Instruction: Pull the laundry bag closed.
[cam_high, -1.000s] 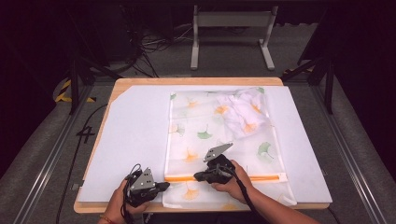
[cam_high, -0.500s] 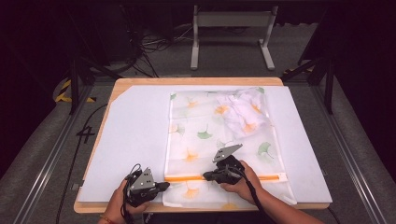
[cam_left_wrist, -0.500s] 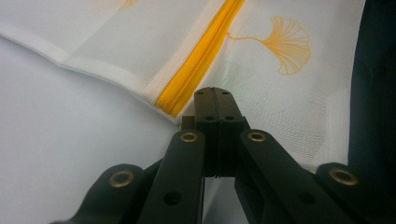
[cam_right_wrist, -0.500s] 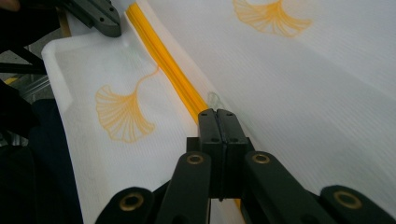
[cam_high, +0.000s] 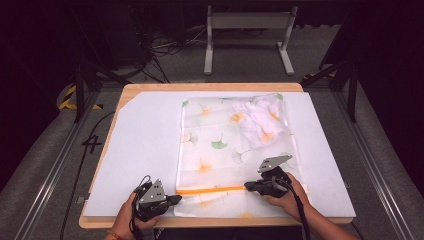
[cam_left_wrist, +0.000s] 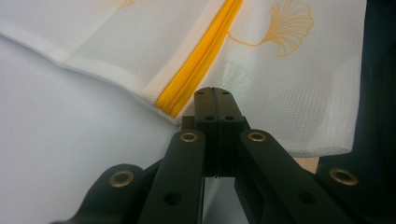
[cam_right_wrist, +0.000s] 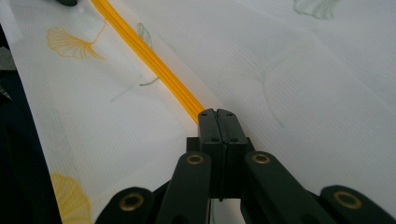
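Pinching orange zipper (cam_high: 210, 190), both grippers (cam_high: 176, 199) (cam_high: 247, 186) clamped, crumpled cloth (cam_high: 262, 120) beyond

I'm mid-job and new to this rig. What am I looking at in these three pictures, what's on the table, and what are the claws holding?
No robot arm here: a person holds a two-jaw claw in each hand. The high view looks down from above the person's side of the table; the other two pictures come from cameras riding on each claw, looking along its black jaws.

On the white-covered table lies a sheer mesh bag printed with leaves, with a crumpled cloth inside its far right corner. An orange zipper runs across its near end.

The left claw is closed at the bag's edge by the zipper's left end. The right claw is closed on the zipper line farther right. Whether it pinches the slider, I cannot tell.
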